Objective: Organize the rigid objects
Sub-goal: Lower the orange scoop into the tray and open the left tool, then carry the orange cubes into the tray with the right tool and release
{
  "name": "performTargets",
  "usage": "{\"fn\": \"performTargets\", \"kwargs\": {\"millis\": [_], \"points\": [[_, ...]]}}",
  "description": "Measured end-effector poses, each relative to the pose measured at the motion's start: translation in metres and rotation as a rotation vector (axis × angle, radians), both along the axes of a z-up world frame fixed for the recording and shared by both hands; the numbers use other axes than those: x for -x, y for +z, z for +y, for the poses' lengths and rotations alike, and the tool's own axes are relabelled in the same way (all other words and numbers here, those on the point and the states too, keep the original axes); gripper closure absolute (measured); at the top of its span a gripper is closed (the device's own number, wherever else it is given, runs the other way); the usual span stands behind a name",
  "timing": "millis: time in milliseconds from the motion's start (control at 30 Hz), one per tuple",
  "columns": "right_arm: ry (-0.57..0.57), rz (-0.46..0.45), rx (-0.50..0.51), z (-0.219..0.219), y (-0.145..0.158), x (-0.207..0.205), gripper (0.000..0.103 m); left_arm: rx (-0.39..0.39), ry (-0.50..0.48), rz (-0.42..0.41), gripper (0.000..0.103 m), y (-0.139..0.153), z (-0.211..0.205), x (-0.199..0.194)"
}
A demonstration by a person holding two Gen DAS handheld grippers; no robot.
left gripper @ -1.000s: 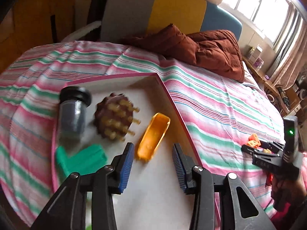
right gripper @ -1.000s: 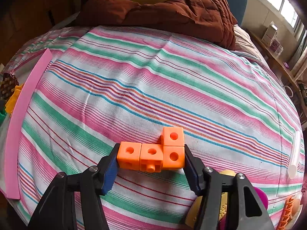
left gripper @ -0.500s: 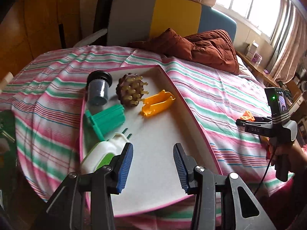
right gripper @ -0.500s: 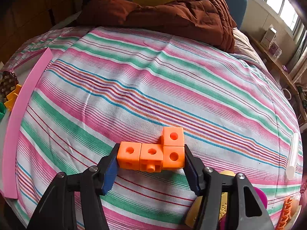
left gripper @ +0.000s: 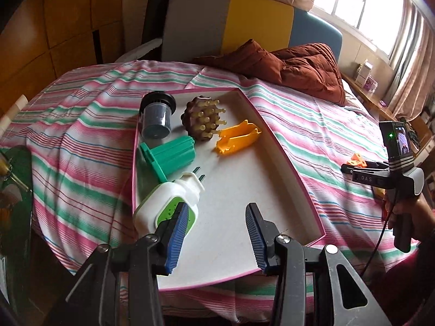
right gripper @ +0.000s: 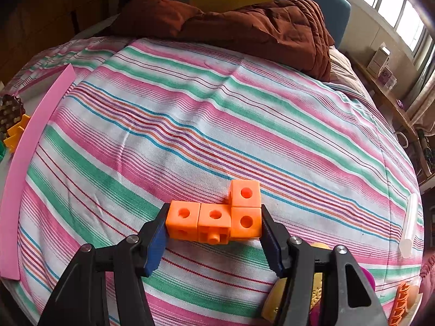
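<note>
Transfer step: right gripper (right gripper: 213,224) fingers clamp the orange linked-cube block (right gripper: 217,220); left gripper (left gripper: 217,233) fingers stand apart, empty. Next: carry the block to the pink-rimmed white tray (left gripper: 288,160), frame centre.

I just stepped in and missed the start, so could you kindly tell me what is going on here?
A person is sorting hard objects on a striped bed, a gripper in each hand. The right gripper is shut on an L-shaped piece of orange plastic cubes above the sheet. The left gripper hangs open and empty over a pink-rimmed white tray, which already holds a green-and-white plug, a green plastic block, an orange clip, a brown pegged brush and a dark jar.
</note>
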State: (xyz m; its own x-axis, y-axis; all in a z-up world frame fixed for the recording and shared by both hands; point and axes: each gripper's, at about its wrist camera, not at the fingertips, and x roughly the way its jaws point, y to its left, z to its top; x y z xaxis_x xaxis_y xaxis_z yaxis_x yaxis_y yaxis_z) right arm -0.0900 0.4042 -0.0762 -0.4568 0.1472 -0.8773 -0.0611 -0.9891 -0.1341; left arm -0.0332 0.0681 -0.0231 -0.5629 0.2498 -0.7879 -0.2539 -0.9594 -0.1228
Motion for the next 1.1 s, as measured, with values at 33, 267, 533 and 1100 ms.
{"fn": "performTargets", "kwargs": {"millis": [33,267,533,1100], "points": [[0.000,0.000,0.001,0.000,0.000,0.000,0.042,0.000,0.003,-0.001,0.058,0.000,-0.001,0.000],[-0.019,-0.005,0.022,0.004,0.001,0.003,0.042,0.007,0.019,0.004,0.058,-0.001,-0.006,-0.003],[-0.032,-0.002,0.063,0.006,0.004,0.001,0.042,0.008,0.066,0.012,0.058,-0.001,-0.026,-0.006],[0.172,0.202,0.247,-0.082,0.075,-0.016,0.042,-0.018,0.149,0.007,0.058,0.001,-0.067,-0.008]]}}
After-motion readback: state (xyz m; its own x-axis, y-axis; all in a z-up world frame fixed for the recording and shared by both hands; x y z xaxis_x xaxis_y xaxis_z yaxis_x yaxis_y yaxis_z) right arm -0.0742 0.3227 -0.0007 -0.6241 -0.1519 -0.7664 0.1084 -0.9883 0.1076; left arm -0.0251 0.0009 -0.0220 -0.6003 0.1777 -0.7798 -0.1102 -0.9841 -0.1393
